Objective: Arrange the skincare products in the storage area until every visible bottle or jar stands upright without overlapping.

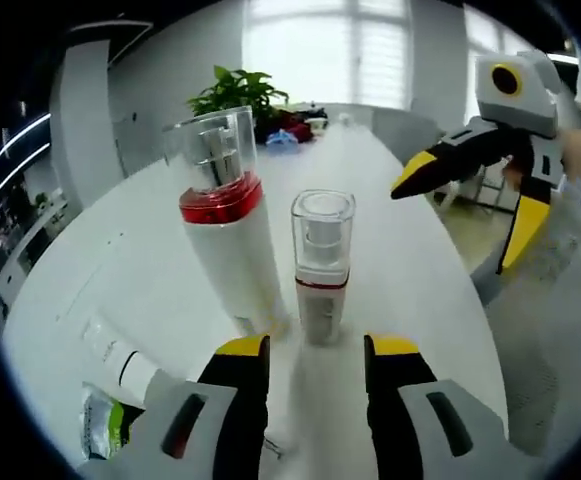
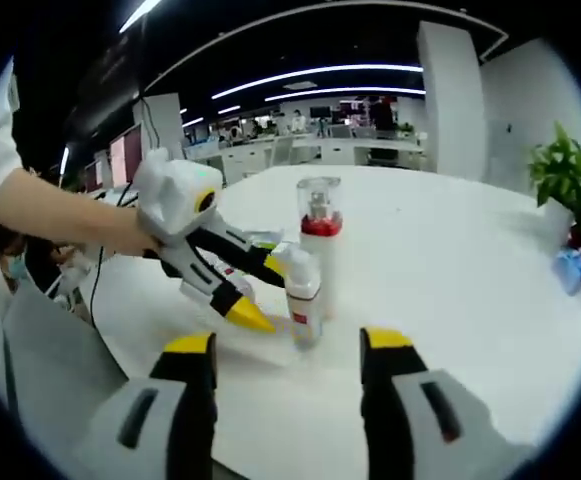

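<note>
In the left gripper view, the left tongs (image 1: 316, 350) stand with their jaws apart and hold nothing; the yellow tips are just in front of the small bottle (image 1: 322, 268), which stands upright on the white table (image 1: 410, 260) between and a little beyond them. This small bottle has a clear square cap and a thin red band. Just beside it, on its left, the tall bottle (image 1: 228, 225) with a clear cap and a wide red ring also stands on its base, and it looks tilted in this view. Near the left jaw, a white tube (image 1: 120, 358) lies flat on the table, and a green and white packet (image 1: 102, 425) lies next to it. The right tongs (image 1: 465, 195) hang above the table at the right, jaws wide apart, empty.

In the right gripper view, the right tongs (image 2: 288, 348) are open too, well apart from the bottles. A hand (image 2: 135, 232) holds the left tongs (image 2: 262, 290) close to the small bottle (image 2: 303, 297). A potted plant (image 2: 568, 175) stands on the far side of the table.
</note>
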The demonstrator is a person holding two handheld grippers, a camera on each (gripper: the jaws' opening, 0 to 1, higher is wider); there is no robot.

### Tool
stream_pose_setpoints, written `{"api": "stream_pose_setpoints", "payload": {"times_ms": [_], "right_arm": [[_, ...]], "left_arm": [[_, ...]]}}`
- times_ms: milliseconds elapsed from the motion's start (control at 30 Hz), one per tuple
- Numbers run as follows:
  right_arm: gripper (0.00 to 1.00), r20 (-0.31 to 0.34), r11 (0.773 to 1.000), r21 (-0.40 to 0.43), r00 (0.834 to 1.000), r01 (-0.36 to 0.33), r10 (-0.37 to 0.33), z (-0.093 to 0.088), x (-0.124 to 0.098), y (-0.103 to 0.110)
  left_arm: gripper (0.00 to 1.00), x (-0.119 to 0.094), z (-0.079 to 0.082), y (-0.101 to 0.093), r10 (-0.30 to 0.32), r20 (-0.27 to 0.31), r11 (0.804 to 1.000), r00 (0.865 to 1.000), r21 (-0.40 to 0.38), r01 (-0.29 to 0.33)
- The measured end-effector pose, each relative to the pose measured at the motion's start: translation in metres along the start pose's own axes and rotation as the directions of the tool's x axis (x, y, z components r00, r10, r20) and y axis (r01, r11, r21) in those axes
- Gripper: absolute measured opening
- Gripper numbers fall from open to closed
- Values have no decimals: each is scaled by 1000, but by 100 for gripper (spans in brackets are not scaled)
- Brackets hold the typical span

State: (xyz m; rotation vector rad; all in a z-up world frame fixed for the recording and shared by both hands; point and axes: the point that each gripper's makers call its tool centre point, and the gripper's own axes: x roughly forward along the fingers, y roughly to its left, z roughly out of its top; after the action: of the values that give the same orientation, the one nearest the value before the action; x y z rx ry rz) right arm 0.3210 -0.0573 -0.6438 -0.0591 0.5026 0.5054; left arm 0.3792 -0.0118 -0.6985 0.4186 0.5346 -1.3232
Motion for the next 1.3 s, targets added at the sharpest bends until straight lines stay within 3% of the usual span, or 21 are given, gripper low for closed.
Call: {"api": "stream_pose_setpoints", "payload": {"times_ms": [400, 700, 1033, 1300], "right_arm": [[64, -4, 1000, -19, 1000, 1, -1, 4, -9, 0], [69, -13, 1000, -23, 1000, -14, 14, 3, -16, 8], [74, -27, 999, -28, 999, -38, 37, 2, -23, 18], [76, -30, 998, -34, 998, -57, 56, 1, -30, 24]], "left_arm": [[48, -37, -14, 0, 93, -1, 992, 996, -81, -93], [56, -72, -29, -8, 165, -31, 975, 986, -146, -167], [71, -115, -32, -18, 266, 3, 927, 964, -276, -255], [76, -147, -54, -32, 339, -15, 873, 941, -367, -320]]}}
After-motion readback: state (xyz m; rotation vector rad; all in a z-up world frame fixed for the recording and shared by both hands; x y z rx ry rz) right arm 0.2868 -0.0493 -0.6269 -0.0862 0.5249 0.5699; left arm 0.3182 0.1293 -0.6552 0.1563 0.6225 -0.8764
